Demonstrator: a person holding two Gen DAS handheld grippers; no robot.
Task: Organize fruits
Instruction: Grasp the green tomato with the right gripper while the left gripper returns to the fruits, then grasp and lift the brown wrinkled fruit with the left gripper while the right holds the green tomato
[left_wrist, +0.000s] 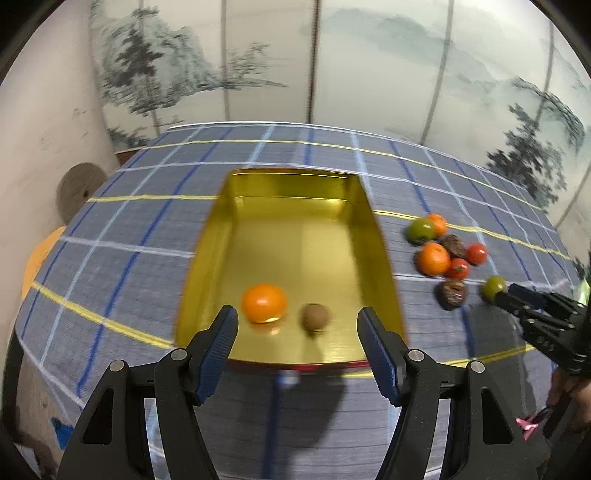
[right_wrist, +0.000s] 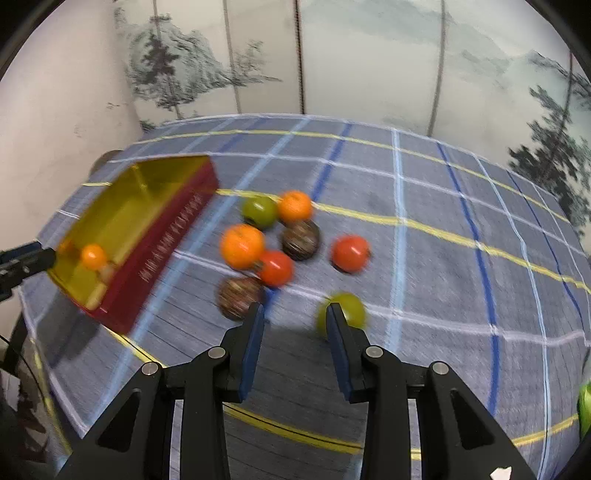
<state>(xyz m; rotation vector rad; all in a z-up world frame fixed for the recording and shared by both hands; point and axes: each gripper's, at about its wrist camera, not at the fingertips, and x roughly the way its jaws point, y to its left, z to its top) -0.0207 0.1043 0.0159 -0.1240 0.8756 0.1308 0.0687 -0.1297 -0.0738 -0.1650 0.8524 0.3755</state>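
Green fruit (right_wrist: 347, 308) lies just right of the right tongs (right_wrist: 295, 317), outside their narrow empty gap; the left tongs (left_wrist: 297, 325), half open and empty, hover over the tin (left_wrist: 295, 177).

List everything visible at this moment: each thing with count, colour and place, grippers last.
Rectangular gold-lined tin tray: one, red outside, centre of the cloth.
Blue checked tablecloth: one, covers the table.
Orange citrus fruits: four; one in the tray, three in the pile.
Small brown round fruit: one, in the tray.
Red tomatoes: two, pile.
Dark brown wrinkled fruits: two, pile.
Green round fruits: two; one in the pile, one apart.
Left gripper: open, empty, over the tray's near end.
Right gripper: jaws apart, empty, beside the apart green fruit.
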